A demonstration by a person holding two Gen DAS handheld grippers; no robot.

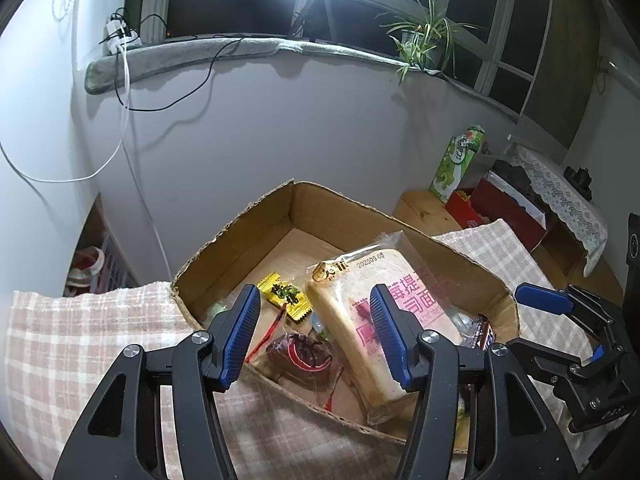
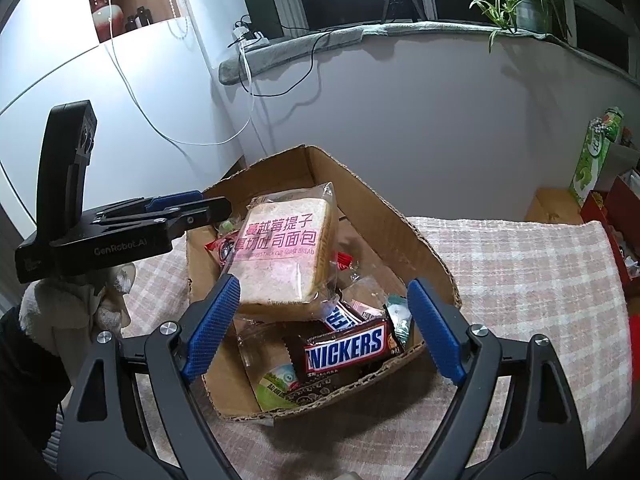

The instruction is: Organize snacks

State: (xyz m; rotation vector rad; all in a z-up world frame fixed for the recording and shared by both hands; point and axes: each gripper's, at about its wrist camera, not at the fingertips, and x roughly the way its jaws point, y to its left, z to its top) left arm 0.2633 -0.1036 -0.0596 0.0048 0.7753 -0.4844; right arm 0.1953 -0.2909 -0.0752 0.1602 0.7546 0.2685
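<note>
Both grippers' jaws gape empty over cardboard box [image 2: 404, 216] on checked cloth [image 2: 520, 280] below windowsill [image 2: 360, 34].

A lived-in home room is shown: a spider plant [image 2: 520, 0] is kept on a cloth-covered windowsill [image 1: 192, 54] under dark windows, a checked cloth [image 2: 520, 264] is spread over the worktop, and a lace-trimmed cover [image 1: 568, 200] is draped nearby.

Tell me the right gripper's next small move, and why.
Probably lower the right gripper onto the Snickers bar in the cardboard box. Its jaws are open and empty, and the bar lies exposed on top, directly between them.
</note>
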